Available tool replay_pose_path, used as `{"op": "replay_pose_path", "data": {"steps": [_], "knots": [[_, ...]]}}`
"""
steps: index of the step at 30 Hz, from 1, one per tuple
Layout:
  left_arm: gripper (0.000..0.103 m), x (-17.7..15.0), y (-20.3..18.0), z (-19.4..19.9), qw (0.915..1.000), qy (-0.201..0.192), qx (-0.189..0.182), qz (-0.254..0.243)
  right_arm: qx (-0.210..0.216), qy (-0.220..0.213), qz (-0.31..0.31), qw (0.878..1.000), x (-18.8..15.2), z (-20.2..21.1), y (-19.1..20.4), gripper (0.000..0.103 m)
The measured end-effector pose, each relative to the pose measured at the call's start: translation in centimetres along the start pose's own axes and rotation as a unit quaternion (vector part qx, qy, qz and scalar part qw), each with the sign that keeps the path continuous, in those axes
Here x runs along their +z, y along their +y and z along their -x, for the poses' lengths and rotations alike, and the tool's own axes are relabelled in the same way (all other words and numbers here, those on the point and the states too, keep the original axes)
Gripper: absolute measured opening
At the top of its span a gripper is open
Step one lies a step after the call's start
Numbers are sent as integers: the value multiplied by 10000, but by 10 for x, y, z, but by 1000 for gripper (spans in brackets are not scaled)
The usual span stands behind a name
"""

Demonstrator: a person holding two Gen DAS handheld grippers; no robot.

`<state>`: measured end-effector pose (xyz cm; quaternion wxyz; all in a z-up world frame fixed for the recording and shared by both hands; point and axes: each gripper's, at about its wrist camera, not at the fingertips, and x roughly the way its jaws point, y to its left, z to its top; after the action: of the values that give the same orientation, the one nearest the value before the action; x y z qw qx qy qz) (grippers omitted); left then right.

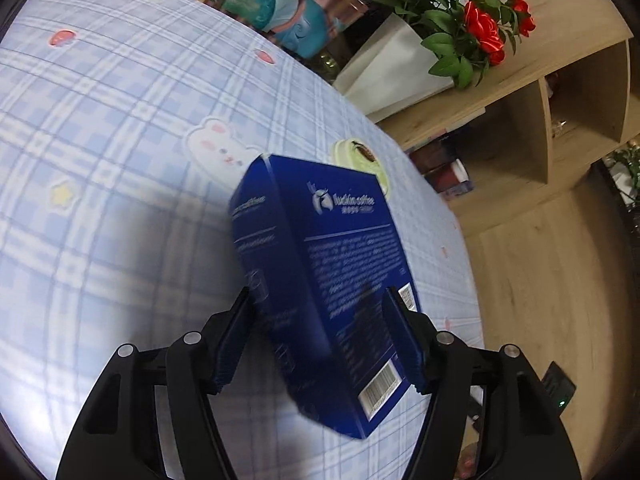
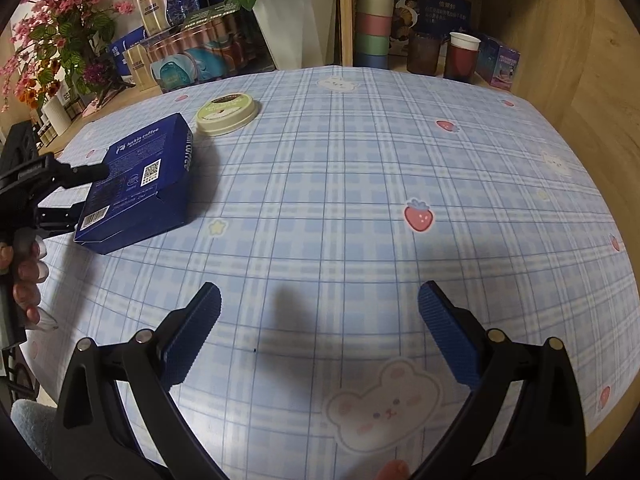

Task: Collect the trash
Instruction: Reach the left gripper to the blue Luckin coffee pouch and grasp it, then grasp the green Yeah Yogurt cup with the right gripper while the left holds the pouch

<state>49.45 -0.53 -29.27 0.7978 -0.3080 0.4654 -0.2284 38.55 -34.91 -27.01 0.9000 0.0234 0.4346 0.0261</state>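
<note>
A blue luckin coffee box (image 1: 320, 280) is clamped between the pads of my left gripper (image 1: 318, 336) and tilts up off the table. The right wrist view shows the same box (image 2: 140, 184) at the left, one end lifted, with the left gripper (image 2: 86, 192) shut on its near end. A pale green round lid (image 2: 227, 113) lies on the table just behind the box; it also shows in the left wrist view (image 1: 360, 156). My right gripper (image 2: 320, 320) is open and empty above the blue plaid tablecloth (image 2: 360, 200).
White flower pots (image 2: 288, 24), stacked cups (image 2: 374, 20), red cups (image 2: 460, 56) and boxes stand along the table's far edge against wooden shelving (image 1: 560, 120). The table's right edge drops to a wooden floor (image 1: 540, 280) in the left wrist view.
</note>
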Motion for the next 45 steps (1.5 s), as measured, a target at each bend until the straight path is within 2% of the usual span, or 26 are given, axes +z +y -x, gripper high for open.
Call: {"op": "replay_pose_path", "data": {"steps": [2,5,6,7,8,9,12,14,18,21,22,23,25,29,32,37,42,45], "knots": [[63,3,0,-6,9998,-9,-193,87,29,12,19,10000,1,-3,1,97],[58,6,-7,-15,9998,-2,-179,14,92,51,17,9999,1,-6,3,97],[44,6,-8,-19,9998,59,-172,28,100,64,18,9999,1,-7,4,97],[43,6,-8,-21,9996,128,-263,54,108,77,21,9999,1,-7,5,97],[37,4,-8,-20,9992,102,-371,105,118,81,22,9999,1,-7,6,97],[28,3,-10,-15,9982,16,-594,111,135,73,31,9999,2,-6,8,97],[20,1,-21,7,9963,-263,-822,-46,155,13,127,9998,6,-3,12,97],[16,1,-26,25,9938,-448,-1017,-76,167,6,200,9997,8,-2,16,97],[15,4,-36,68,9907,-852,-1025,-260,304,21,246,9992,19,-4,24,97],[15,8,-41,99,9894,-1162,-673,-552,340,-60,445,9984,33,-5,36,97],[15,10,-42,108,9895,-1231,-343,-677,363,-80,511,9980,37,-6,39,97],[15,11,-42,116,9878,-1324,-6,-824,410,-126,641,9970,46,-8,46,97],[15,11,-39,128,9835,-1476,382,-977,391,-322,864,9950,61,-14,56,97],[15,13,-27,151,9739,-1822,864,-1046,388,-573,1165,9908,96,-36,76,97],[15,16,-17,162,9677,-1965,1080,-1148,437,-645,1193,9898,126,-62,91,97],[15,15,2,181,9644,-2165,1146,-993,374,-259,1080,9931,168,-117,113,97],[15,12,14,189,9627,-2197,1216,-1008,272,69,864,9959,188,-157,128,97],[15,8,17,191,9623,-2201,1224,-1025,-67,377,1036,9939,192,-178,139,96]]}}
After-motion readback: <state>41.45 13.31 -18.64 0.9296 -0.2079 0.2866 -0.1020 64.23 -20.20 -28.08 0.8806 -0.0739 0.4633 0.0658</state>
